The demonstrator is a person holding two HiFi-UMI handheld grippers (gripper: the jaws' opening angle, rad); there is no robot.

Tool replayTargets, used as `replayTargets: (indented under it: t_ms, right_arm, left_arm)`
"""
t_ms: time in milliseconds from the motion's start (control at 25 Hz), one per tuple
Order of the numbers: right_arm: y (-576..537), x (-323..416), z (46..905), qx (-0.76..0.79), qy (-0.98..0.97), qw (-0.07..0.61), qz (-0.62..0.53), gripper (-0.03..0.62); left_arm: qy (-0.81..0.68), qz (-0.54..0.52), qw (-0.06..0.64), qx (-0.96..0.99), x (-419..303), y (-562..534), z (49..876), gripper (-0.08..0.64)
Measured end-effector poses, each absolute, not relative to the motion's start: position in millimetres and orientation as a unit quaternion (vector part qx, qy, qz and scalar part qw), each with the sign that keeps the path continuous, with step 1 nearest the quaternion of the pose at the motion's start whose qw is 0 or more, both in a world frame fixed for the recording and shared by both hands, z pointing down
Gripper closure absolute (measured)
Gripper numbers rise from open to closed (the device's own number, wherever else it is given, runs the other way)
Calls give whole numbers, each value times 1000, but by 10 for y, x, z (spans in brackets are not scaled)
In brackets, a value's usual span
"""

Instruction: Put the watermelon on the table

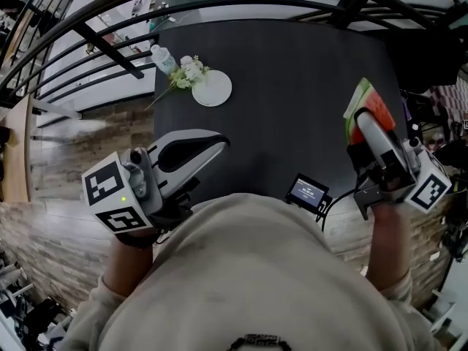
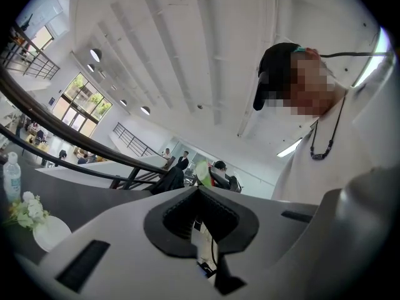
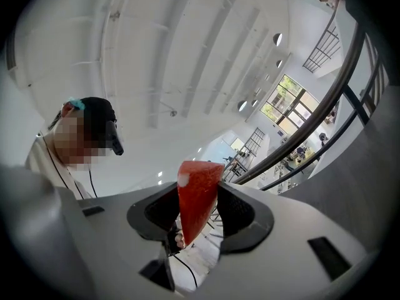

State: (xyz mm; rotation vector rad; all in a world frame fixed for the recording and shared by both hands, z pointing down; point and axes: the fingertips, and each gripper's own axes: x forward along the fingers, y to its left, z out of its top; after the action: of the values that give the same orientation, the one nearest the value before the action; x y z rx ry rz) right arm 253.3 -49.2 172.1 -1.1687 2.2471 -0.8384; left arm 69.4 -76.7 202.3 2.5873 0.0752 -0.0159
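Head view: a dark worktop (image 1: 292, 101) carries a white plate (image 1: 212, 88) at its far left, with a small bunch of flowers (image 1: 189, 72) touching the plate's left rim and a clear bottle (image 1: 164, 58) just beyond the flowers. The left hand-held gripper (image 1: 219, 141) lies level over the near left edge, nearer the person than the plate. The right hand-held gripper (image 1: 363, 123) is well to the right of the plate, at the worktop's right edge. It holds a watermelon slice (image 1: 365, 108), red flesh and green rind, clear of the surface. A small screen device (image 1: 308, 191) hangs at the near edge, right of the plate. Left gripper view: the jaws meet at their tips with nothing between them. The plate, flowers and bottle show low at the left, under a dark railing (image 2: 69, 158). Right gripper view: the jaws stand apart and are clamped on the red wedge, whose point stands up above the pads.
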Motion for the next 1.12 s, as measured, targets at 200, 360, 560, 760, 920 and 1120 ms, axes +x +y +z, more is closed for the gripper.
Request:
replayTargets:
  t_ms: [200, 360, 560, 760, 920, 1120]
  right_arm:
    - [-616, 2451, 1693, -420, 825, 215, -310, 410]
    - [-767, 2315, 1697, -410, 832, 200, -314, 410]
    - [-945, 2085, 1737, -396, 840, 183, -324, 410]
    - [-1107, 1964, 1787, -391, 842, 164, -332, 410]
    - [-1243, 1884, 1800, -387, 846, 154, -333, 410]
    - [-1494, 1749, 1940, -380, 850, 135, -339, 410]
  left_arm:
    - [20, -7, 280, 960, 574, -737, 2034, 558]
    - [6, -12, 288, 958, 441, -783, 2052, 558]
    - [-16, -20, 298, 954, 229, -846, 2113, 558]
    - [-35, -27, 308, 950, 69, -918, 2161, 558]
    - [-45, -30, 317, 947, -26, -946, 2202, 558]
    - [-55, -31, 328, 943, -132, -1048, 2336, 558]
